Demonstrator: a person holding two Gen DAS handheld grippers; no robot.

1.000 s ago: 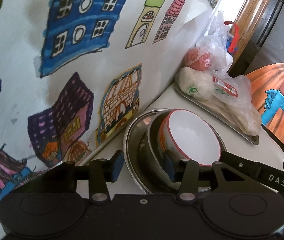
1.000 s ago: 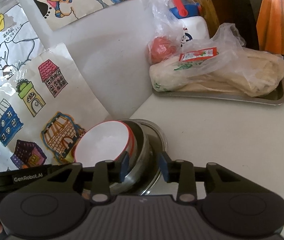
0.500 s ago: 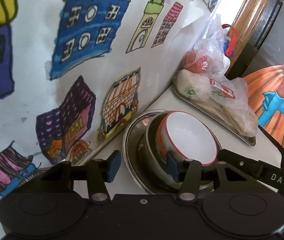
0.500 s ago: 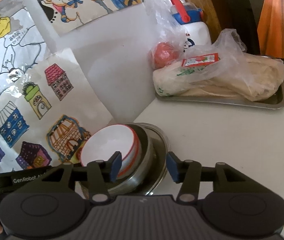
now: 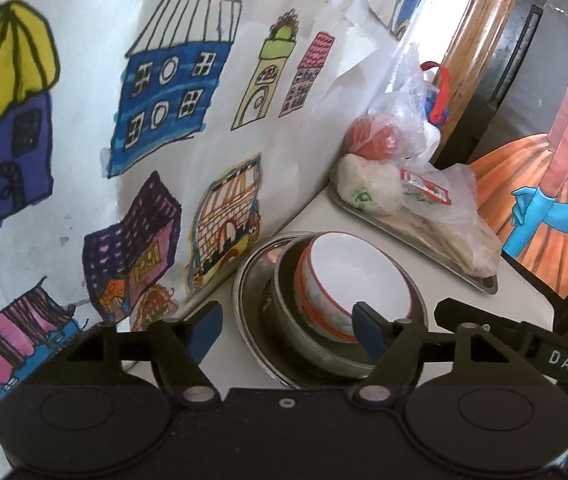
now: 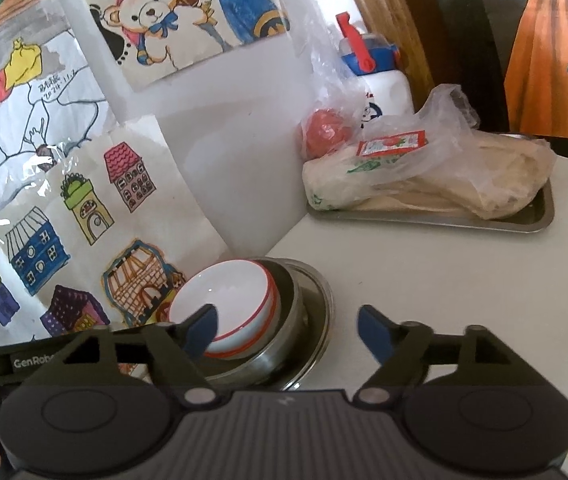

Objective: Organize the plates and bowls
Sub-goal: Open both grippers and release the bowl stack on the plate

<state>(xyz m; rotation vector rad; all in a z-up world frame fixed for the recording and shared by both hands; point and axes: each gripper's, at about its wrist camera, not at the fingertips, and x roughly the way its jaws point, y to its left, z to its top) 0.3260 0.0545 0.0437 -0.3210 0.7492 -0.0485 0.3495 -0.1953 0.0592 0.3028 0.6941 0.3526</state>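
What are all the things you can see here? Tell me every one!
white bowl: one, white with a red rim, nested in the steel bowl
steel bowl: one, silver, sitting on the steel plate
steel plate: one, silver, on the white table by the wall
tray: one, silver, far end of the table
bagged food: clear plastic bags, on the tray
bottle: one, white with a blue and red top, behind the bags
drawings: several, colourful houses, on the wall
left tongs: black with blue pads, open, just opened wider
right tongs: same colours, open, just opened wider

The bowl [image 6: 226,312] sits in a metal bowl [image 6: 290,320] on a plate [image 6: 322,320] beside the wall drawings [image 6: 84,216], with the tray [image 6: 540,222] of bagged food behind.
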